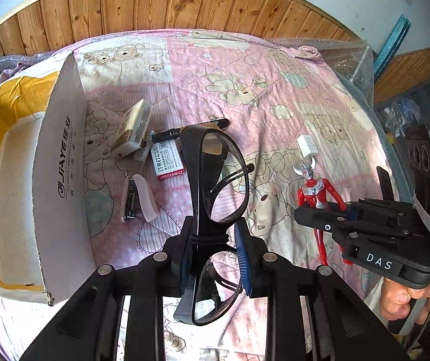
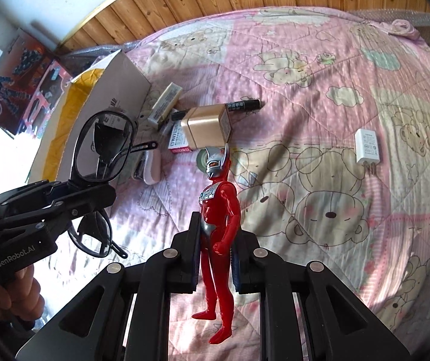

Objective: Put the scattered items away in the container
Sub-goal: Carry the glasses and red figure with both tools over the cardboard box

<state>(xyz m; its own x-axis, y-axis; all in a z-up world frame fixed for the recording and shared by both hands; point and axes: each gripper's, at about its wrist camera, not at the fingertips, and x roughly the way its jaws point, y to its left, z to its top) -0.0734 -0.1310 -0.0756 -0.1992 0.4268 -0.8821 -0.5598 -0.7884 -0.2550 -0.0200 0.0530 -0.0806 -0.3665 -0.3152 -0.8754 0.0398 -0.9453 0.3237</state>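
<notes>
The left gripper (image 1: 215,240) has its jaws pinched on a pair of black-framed glasses (image 1: 215,180) at the bridge, so one lens stands above the fingers and the other hangs below, lifted clear of the pink bear-print quilt (image 1: 275,90) on the bed. The right gripper (image 2: 215,261) has its jaws closed on a red and silver toy figure (image 2: 219,207), gripping it about the hips; the figure stands upright between the fingers, its feet hanging below them and off the quilt.

The container, an open cardboard box (image 1: 58,165) with yellow tape on its flaps, sits at the left edge of the bed, its tall white flap facing the clutter. Just beside that flap lies a small heap: a cream-coloured box (image 1: 135,128) leaning against a red-and-white staple box (image 1: 166,161), a black marker (image 1: 193,128) behind them toward the head of the bed, and a pale pink stapler (image 1: 138,198) nearer the foot. In the right wrist view a gold tin (image 2: 207,129) stands amid this heap. A white charger plug (image 2: 366,146) lies alone well toward the right side of the bed. A wooden panelled wall (image 1: 154,3) runs behind the head of the bed.
</notes>
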